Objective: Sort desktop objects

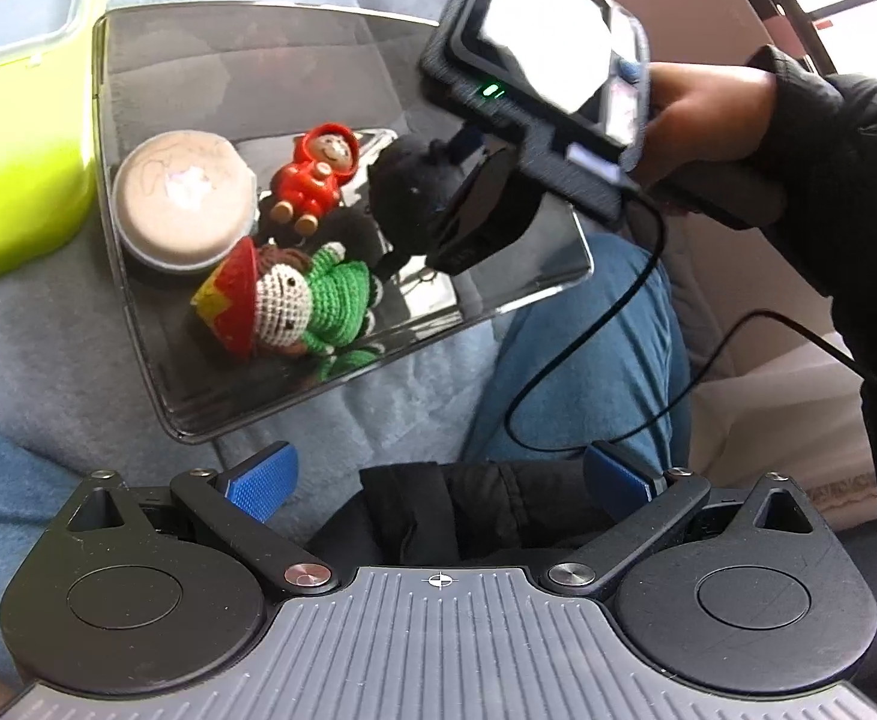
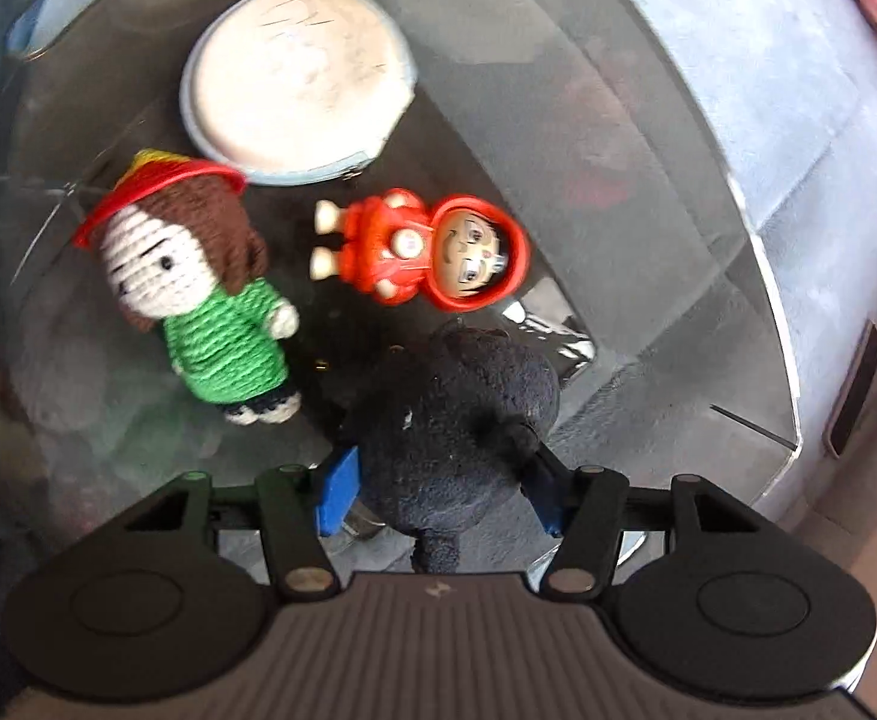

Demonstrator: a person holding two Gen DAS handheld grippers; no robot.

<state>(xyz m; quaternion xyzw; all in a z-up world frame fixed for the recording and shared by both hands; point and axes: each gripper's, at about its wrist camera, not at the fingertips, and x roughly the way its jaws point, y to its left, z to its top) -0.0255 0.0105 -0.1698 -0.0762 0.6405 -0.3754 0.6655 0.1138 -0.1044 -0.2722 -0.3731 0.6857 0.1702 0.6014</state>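
Note:
A glossy dark tray (image 1: 156,360) (image 2: 708,192) lies on grey-blue fabric. On it are a round beige tin (image 1: 183,195) (image 2: 297,75), a red hooded figurine (image 1: 315,174) (image 2: 432,249) and a crocheted doll in green with a red hat (image 1: 294,300) (image 2: 198,294). My right gripper (image 2: 438,489) is shut on a black plush toy (image 2: 462,432) (image 1: 408,186) and holds it just over the tray beside the figurine. My left gripper (image 1: 438,480) is open and empty, in front of the tray's near edge.
A lime-green container (image 1: 12,90) stands left of the tray. The person's jeans leg (image 1: 588,360) and a black cable (image 1: 618,330) lie to the right of the tray. A black sleeve (image 1: 846,192) reaches in from the right.

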